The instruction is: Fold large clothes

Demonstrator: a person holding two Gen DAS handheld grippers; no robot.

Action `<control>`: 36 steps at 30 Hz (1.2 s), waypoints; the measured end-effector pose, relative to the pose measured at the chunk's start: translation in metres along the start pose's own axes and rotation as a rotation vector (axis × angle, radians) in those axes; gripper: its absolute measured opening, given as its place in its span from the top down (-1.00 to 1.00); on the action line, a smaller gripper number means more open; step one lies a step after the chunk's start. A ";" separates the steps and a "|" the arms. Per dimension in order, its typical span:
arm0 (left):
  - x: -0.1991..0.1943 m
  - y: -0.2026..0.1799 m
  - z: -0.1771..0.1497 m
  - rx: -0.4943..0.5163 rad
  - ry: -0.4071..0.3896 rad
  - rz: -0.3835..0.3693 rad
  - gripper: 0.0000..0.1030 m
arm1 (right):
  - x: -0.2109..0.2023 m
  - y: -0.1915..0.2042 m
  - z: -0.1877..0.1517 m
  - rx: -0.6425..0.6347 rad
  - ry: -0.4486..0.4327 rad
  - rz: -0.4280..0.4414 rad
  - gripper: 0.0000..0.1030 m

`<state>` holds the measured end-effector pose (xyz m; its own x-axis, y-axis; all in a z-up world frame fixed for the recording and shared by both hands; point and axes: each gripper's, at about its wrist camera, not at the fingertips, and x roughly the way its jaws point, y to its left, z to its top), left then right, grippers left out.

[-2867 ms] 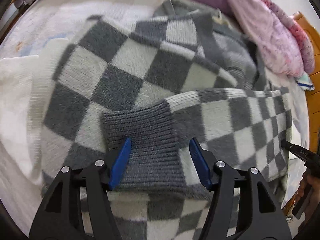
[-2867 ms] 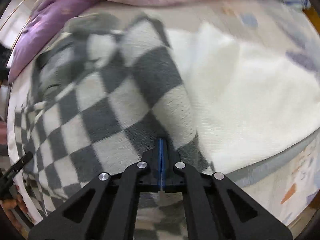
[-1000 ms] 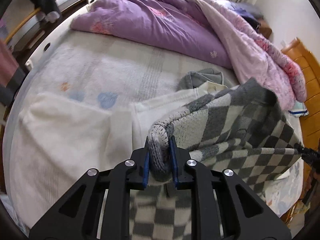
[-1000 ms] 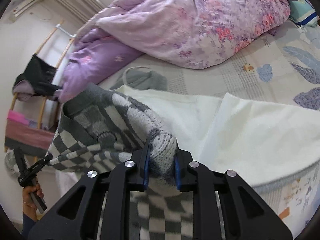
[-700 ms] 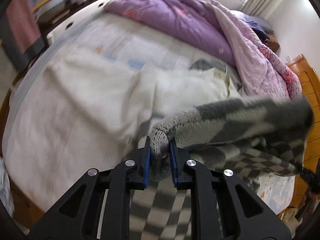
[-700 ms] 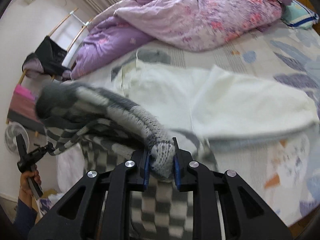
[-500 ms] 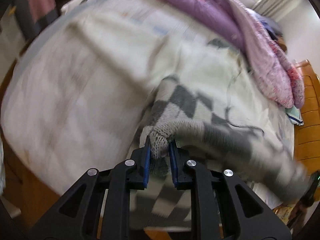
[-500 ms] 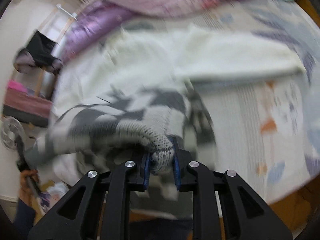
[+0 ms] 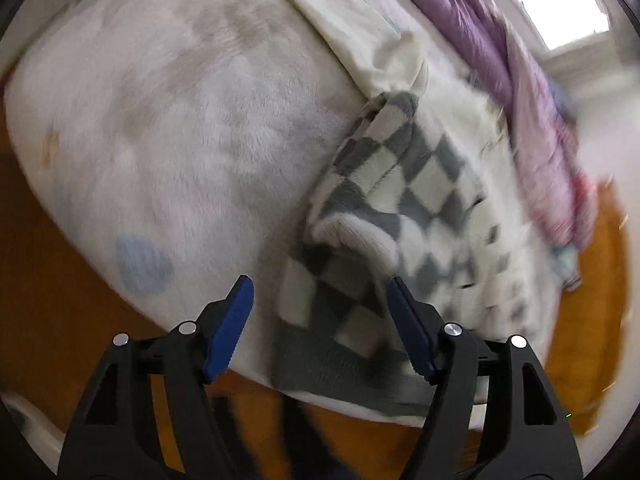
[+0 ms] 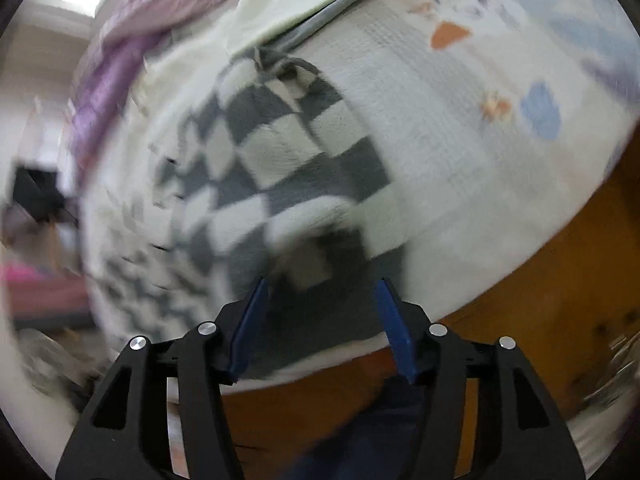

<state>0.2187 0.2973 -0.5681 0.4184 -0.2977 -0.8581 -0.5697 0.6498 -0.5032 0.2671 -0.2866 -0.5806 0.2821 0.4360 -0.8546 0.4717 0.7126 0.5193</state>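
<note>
Sweater: the grey-and-white checked sweater point(image 9: 404, 216) lies on the bed point(image 9: 168, 128), its grey ribbed hem at the mattress edge nearest both cameras.
Left gripper point(image 9: 320, 320): jaws wide apart, holding nothing; the hem sits in the gap beyond the blue pads.
Right gripper point(image 10: 320, 316): jaws apart, nothing between them; the other hem corner lies just ahead.
Left view only: a window point(image 9: 560, 4) at top right, and a blue spot printed on the bed cover.
Right view only: orange and blue prints on the sheet, a dark shape at far left.
Both views: a purple quilt point(image 9: 516, 60) behind the sweater.
Hard to make out: motion blur smears the sweater's far part; whether the pads touch the knit cannot be told.
</note>
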 end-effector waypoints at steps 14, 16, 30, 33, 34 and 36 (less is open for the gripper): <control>0.098 -0.066 -0.001 -0.027 0.117 0.006 0.61 | 0.057 0.030 0.027 0.192 -0.016 0.082 0.60; 0.099 -0.067 -0.002 0.007 0.127 0.026 0.78 | 0.052 0.032 0.027 0.149 -0.010 0.056 0.76; 0.123 -0.017 -0.056 0.010 0.208 0.129 0.62 | 0.089 -0.010 0.019 -0.027 0.074 -0.184 0.76; 0.131 -0.022 -0.049 0.000 0.225 0.128 0.53 | 0.106 -0.006 0.023 -0.046 0.090 -0.228 0.63; 0.130 -0.023 -0.048 0.004 0.231 0.115 0.44 | 0.104 -0.002 0.024 -0.055 0.090 -0.235 0.57; 0.122 -0.022 -0.047 -0.003 0.237 0.058 0.04 | 0.094 0.004 0.023 -0.058 0.094 -0.244 0.47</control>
<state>0.2490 0.2132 -0.6668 0.2074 -0.4161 -0.8853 -0.5898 0.6688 -0.4525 0.3147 -0.2554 -0.6585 0.0854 0.2946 -0.9518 0.4668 0.8321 0.2995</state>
